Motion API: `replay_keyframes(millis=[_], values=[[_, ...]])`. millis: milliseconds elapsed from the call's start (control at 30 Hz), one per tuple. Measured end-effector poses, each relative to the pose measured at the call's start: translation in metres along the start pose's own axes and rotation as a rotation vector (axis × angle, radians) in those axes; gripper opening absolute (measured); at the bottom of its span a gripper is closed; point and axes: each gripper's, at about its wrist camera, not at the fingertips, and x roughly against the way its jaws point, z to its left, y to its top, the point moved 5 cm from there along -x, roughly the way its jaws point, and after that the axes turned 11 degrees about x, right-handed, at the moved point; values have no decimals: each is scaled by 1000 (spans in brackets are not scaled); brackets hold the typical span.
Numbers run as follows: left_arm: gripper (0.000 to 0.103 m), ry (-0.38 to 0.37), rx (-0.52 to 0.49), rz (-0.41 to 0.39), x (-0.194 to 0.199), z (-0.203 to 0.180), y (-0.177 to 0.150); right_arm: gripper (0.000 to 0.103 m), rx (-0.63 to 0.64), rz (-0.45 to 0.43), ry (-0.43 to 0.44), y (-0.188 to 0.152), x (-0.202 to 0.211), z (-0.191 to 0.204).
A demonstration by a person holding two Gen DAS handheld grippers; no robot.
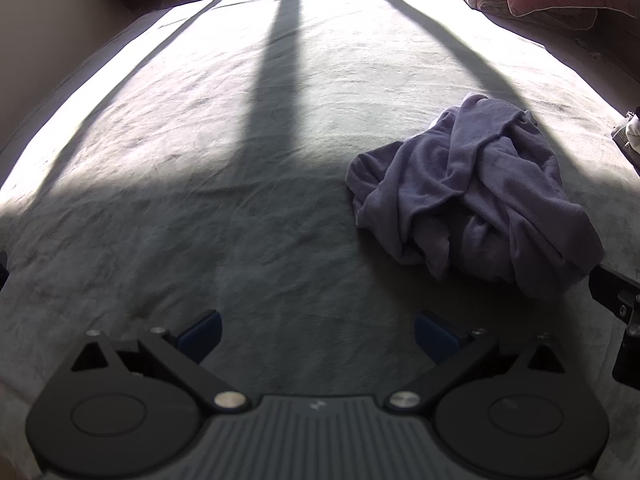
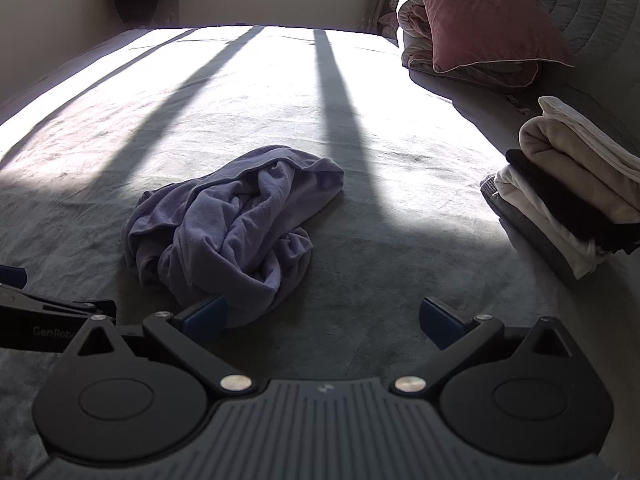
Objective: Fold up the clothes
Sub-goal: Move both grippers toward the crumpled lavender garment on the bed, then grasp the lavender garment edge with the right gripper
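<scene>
left gripper: left hand-held gripper point(image 1: 316, 330), jaws wide apart, nothing in them, low over bare bed point(image 1: 240, 200). Garment sits ahead and to its right.

garment: purple garment point(image 2: 228, 220) crumpled in one heap mid-bed, partly in shade. Soft jersey-like knit, matte, deep twisted folds, rolled edges. No clear sleeve, hem or collar readable.

right gripper: right hand-held gripper point(image 2: 322, 316), jaws apart, nothing clamped. Its left pad point(image 2: 206, 316) is at the near edge of the heap, touching or just beside, can't tell which.

stack: folded stack point(image 2: 568, 196) at right edge of bed, cream, white, dark and grey layers, well apart from the heap.

bedding: pink pillow point(image 2: 480, 16) on rolled duvet, far right corner.

bed surface: grey-green cover, short-nap, fine wrinkles, sun bands with bar shadows.

step: my read is start of this piece; pick up and open out before any fold.

how to do it well: pinch a single layer at an outer edge, not a bunch of folds. Take two separated points, one per gripper, lift and let it hang to untwist. Then lay flat in the open area to the left, clear of the stack. Knit will likely stretch and cling to the nap, so lift rather than drag.
</scene>
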Motion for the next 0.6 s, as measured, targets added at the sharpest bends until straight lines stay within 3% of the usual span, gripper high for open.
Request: replay_keyframes(millis=[600], values=[[103, 30, -5, 22, -8, 19, -3, 103, -7, 7, 36, 3, -4, 9]])
